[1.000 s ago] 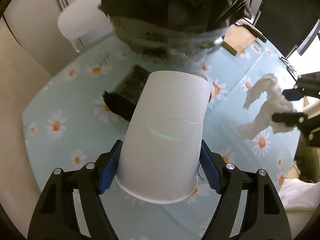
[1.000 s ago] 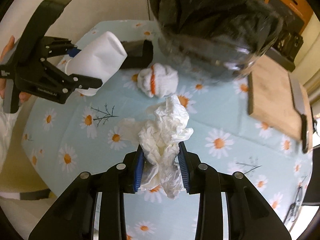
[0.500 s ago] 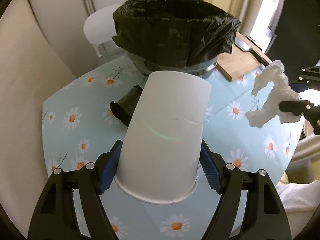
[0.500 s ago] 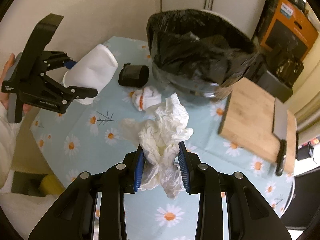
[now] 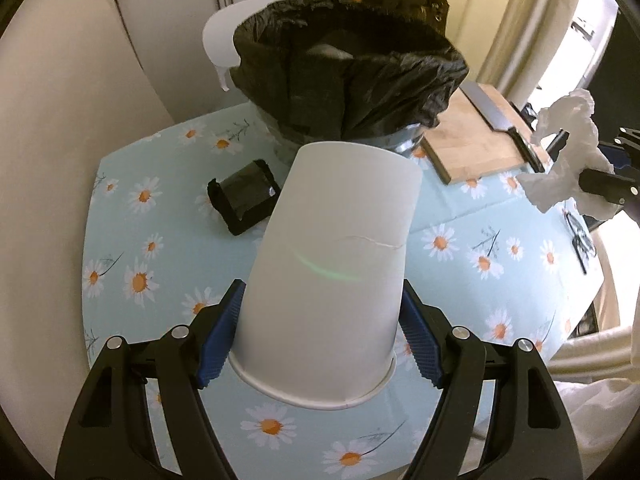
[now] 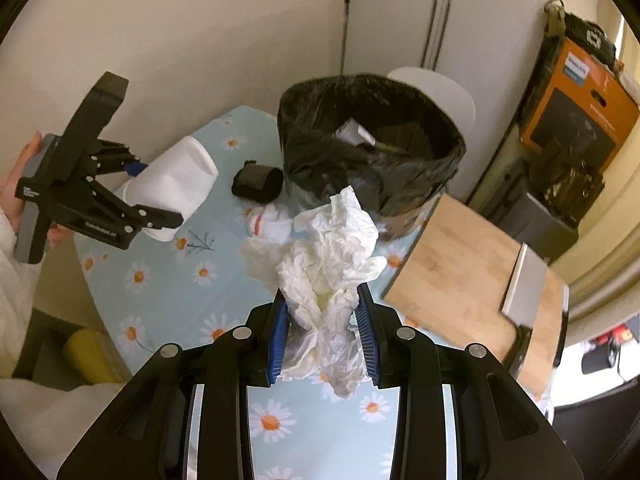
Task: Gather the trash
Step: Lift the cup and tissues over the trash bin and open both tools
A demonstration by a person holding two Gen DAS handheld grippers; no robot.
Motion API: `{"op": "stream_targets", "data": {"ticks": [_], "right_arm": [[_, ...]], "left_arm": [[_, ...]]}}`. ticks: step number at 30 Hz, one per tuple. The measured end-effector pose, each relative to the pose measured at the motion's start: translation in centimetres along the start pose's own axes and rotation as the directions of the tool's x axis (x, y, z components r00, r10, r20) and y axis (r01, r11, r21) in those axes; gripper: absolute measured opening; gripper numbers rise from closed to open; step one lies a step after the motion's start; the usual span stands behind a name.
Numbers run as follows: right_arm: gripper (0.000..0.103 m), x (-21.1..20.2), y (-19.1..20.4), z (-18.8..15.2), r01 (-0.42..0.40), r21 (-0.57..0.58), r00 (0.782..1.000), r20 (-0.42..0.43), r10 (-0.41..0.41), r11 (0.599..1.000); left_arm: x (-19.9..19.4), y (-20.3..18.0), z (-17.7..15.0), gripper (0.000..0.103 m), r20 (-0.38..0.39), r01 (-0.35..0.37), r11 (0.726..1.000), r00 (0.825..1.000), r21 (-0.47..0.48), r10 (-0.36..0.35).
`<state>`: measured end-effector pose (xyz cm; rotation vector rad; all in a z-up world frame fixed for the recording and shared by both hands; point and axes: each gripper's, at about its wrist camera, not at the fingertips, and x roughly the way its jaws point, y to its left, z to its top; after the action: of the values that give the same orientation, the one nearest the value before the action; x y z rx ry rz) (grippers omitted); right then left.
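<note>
My left gripper (image 5: 320, 340) is shut on a white paper cup (image 5: 332, 264), held upside down above the daisy tablecloth (image 5: 132, 248); it also shows in the right wrist view (image 6: 176, 180). My right gripper (image 6: 324, 328) is shut on a crumpled white tissue (image 6: 332, 256), which shows at the right edge of the left wrist view (image 5: 564, 168). A bin lined with a black bag (image 5: 344, 68) stands at the table's far side, beyond both grippers (image 6: 372, 144). A crumpled white wrapper with an orange stripe (image 6: 268, 222) and a black roll (image 6: 258, 180) lie near the bin.
A wooden cutting board (image 6: 460, 276) with a cleaver (image 6: 524, 304) lies right of the bin. A white chair back (image 5: 224, 36) stands behind the bin. An orange and black box (image 6: 580, 108) stands at the far right. A second flat tissue (image 6: 256, 256) lies on the cloth.
Both grippers have risen well above the table with their loads. The bin's open top has come into view, with the cup and the tissue still clamped.
</note>
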<state>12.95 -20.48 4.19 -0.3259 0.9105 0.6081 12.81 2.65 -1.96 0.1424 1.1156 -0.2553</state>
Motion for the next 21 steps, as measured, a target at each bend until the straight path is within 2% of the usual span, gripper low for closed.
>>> {"op": "stream_targets", "data": {"ticks": [6,14,16,19,21], "right_arm": [[0.03,-2.9,-1.9,0.8,-0.005,-0.062,0.998,0.069,0.01,0.998],[0.03,-4.4,-4.6,3.2,-0.001,-0.087,0.993,0.119,0.011,0.996],[0.03,-4.5,-5.1,4.0,0.004,-0.085,0.991,0.13,0.007,0.996],[0.03,-4.5,-5.7,5.2,0.016,-0.074,0.99,0.143,-0.005,0.997],[0.03,-4.2,-6.4,6.2,0.005,-0.049,0.989,0.15,0.003,0.999]], "left_arm": [[-2.0,-1.0,0.6,0.074,0.034,-0.019,0.998,0.999,-0.06,0.021],[-3.8,-1.0,2.6,0.074,0.063,-0.034,0.998,0.997,-0.047,0.037],[-4.0,-0.6,3.5,0.074,0.075,-0.026,0.999,0.997,-0.045,0.029],[-4.5,-0.3,5.3,0.074,0.107,0.031,0.999,0.994,-0.027,-0.028],[-4.4,-0.1,6.5,0.074,0.109,0.028,0.999,0.994,-0.017,-0.026]]}}
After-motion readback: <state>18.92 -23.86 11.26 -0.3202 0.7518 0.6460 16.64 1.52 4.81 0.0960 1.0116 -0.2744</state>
